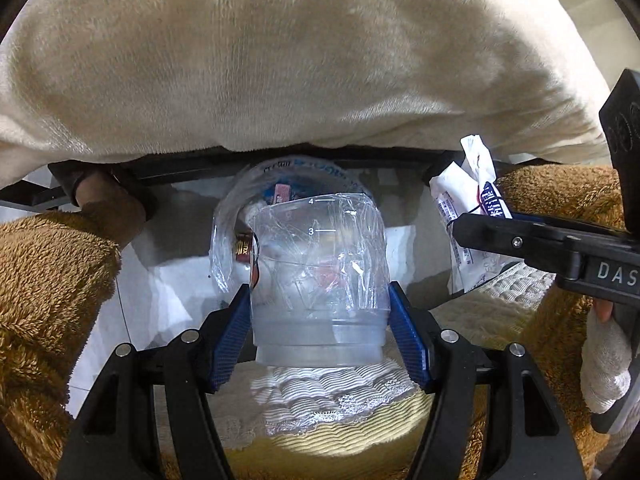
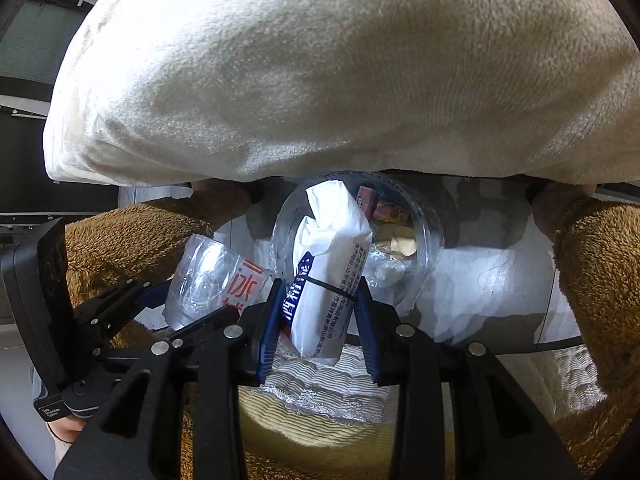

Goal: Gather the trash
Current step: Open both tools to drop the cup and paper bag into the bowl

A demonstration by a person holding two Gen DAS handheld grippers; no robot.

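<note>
A crumpled clear plastic cup (image 1: pixel 318 264) is pinched by the left gripper (image 1: pixel 318 320), half closed; a white wrapper packet (image 2: pixel 330 276) is clamped in the narrow right gripper (image 2: pixel 318 320). Both are held over a clear-lined bin (image 2: pixel 420 232) at 12 o'clock; either could miss the rim if released askew; a cream fleece garment (image 1: pixel 300 60) overhangs the opening.

Crumpled clear cup (image 1: pixel 320 280) and white wrapper (image 2: pixel 324 280) above lined bin (image 2: pixel 420 232).

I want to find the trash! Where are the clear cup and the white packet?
clear cup (image 1: pixel 320 280), left wrist view, its side wall.
white packet (image 2: pixel 328 280), right wrist view, its printed middle.
</note>
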